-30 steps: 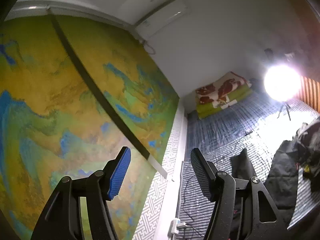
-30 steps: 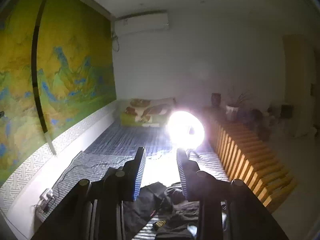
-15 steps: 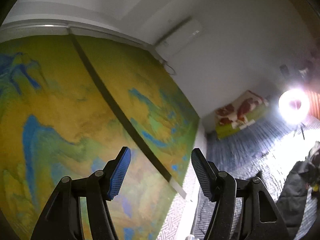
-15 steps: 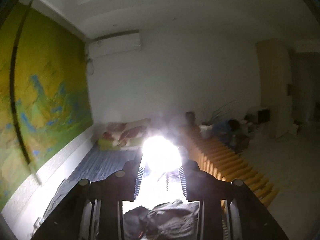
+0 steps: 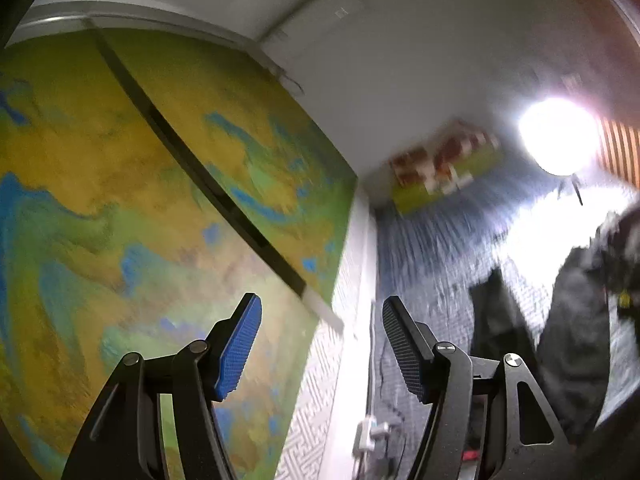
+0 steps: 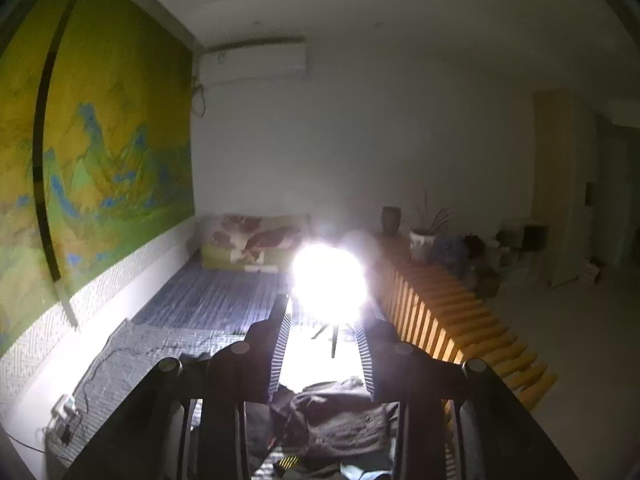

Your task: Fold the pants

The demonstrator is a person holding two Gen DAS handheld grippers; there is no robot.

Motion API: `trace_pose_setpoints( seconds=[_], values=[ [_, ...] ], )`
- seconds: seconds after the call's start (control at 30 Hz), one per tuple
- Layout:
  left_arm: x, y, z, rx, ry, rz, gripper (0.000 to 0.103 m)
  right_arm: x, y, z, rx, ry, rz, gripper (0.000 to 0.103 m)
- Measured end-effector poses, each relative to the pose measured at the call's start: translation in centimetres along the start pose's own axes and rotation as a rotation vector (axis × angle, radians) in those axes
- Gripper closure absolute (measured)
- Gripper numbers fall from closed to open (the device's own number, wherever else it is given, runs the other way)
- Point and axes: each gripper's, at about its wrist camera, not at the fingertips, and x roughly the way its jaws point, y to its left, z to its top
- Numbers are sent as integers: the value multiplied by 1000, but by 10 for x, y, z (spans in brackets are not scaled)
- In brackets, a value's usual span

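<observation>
Dark pants (image 6: 332, 416) lie crumpled on the blue striped mat, low in the right wrist view under my right gripper (image 6: 322, 344). That gripper hangs open above them with nothing between its fingers. In the left wrist view the same pants (image 5: 572, 320) appear as dark cloth at the right, spread on the mat. My left gripper (image 5: 320, 344) is open and empty, held in the air and pointing toward the painted wall, left of the pants. The left wrist view is blurred by motion.
A bright lamp (image 6: 330, 280) on a small tripod glares on the mat (image 6: 208, 300). Folded bedding (image 6: 252, 244) lies at the far end. A slatted wooden bench (image 6: 448, 312) with pots runs along the right. A power strip (image 6: 64, 416) and cable lie by the wall.
Both grippers have tilted back down after pointing higher half a second ago. More of the mat and pants shows again in both views. Both grippers stay open.
</observation>
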Motion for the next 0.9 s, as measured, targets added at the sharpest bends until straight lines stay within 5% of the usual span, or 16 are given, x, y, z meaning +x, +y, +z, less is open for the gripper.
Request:
trace_pose_setpoints(
  seconds=[0.37,0.9],
  values=[
    [-46,64,-9,-107,-41,87,36,-28,13,17,3,-51,-14,74],
    [-144,131,38,-182,-166,230,36,-45,13,41,23,-92,-24,74]
  ],
)
